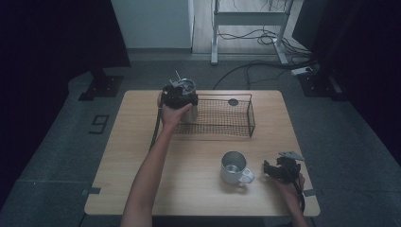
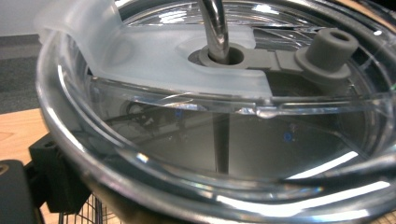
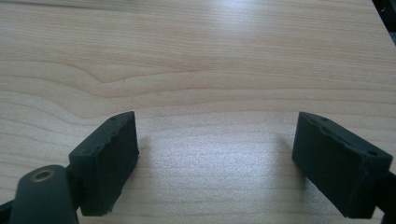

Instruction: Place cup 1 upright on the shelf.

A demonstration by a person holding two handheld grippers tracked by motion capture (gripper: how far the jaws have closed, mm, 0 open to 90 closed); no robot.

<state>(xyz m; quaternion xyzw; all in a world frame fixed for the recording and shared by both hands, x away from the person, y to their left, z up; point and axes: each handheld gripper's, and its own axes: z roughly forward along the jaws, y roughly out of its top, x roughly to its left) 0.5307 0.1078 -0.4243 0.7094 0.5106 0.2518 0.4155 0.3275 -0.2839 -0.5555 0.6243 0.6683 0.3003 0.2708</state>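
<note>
The left claw (image 1: 182, 97) pinches a lidded tumbler (image 1: 187, 90) at the wire basket's (image 1: 222, 116) far-left corner; the right claw (image 1: 279, 171) rests spread, empty, near a mug (image 1: 233, 168).

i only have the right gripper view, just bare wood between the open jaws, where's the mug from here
observer: in the high view the mug stands upright just left of the right hand-held gripper, handle turned toward the jaws, not touching them.
operator: what's the other hand doing
observer: the left hand-held gripper seems to clamp a lidded tumbler with a straw at the left end of the wire basket.
operator: anything in the basket
observer: one small dark round thing looks to lie near its back wall; what it is I cannot tell.
</note>
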